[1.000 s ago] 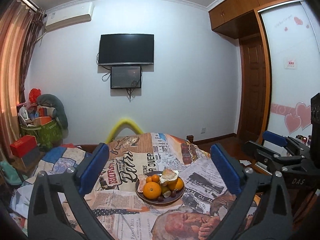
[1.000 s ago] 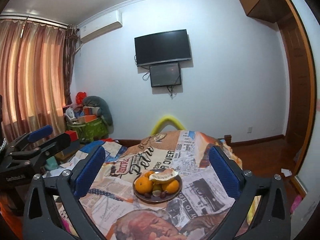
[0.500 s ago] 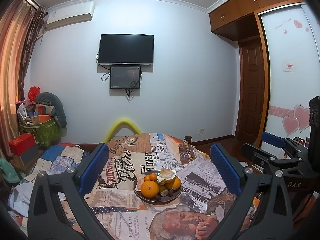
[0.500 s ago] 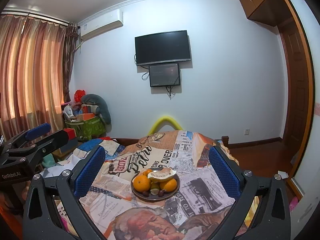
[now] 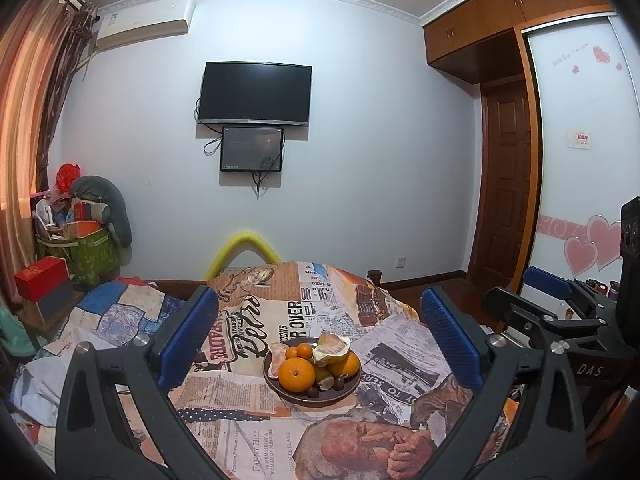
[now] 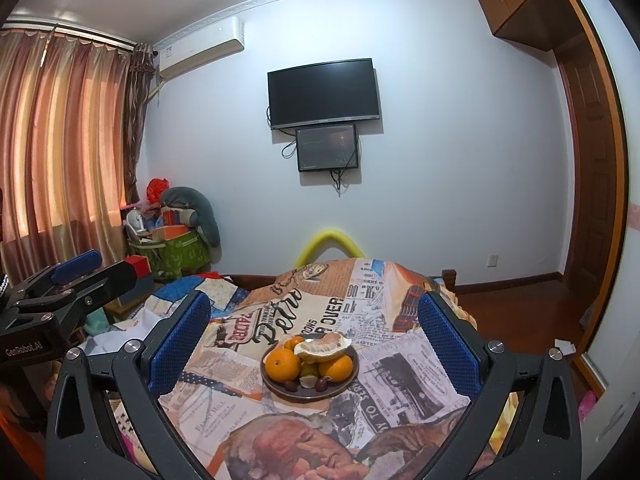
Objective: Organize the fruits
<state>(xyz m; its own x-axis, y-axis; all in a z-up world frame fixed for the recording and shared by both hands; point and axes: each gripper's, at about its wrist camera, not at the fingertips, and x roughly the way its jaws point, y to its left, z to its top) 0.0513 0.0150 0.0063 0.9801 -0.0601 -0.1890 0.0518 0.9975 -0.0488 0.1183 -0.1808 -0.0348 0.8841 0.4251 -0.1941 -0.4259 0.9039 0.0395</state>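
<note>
A dark round plate (image 5: 340, 396) (image 6: 348, 386) sits on a newspaper-print cloth (image 5: 256, 432). It holds oranges (image 5: 296, 374) (image 6: 282, 364), a peeled pomelo piece (image 5: 331, 347) (image 6: 325, 347), a pink piece (image 5: 277, 361), a greenish fruit and small dark fruits (image 5: 338, 381). My left gripper (image 5: 318, 334) is open and empty, above and short of the plate. My right gripper (image 6: 314, 338) is open and empty, likewise held back from the plate. Each gripper shows in the other's view, at the right edge (image 5: 560, 312) and the left edge (image 6: 68, 292).
A patchwork cloth (image 5: 116, 312) lies left of the printed cloth. A yellow foam arch (image 5: 242, 248) stands behind the table. A green bag of clutter (image 5: 80, 248) and a red box (image 5: 40, 278) stand at the left wall. A door (image 5: 508, 184) is at the right.
Both grippers have tilted or risen slightly, so the plate sits a little lower and nearer in both views. Both stay open and the fruit has not moved.
</note>
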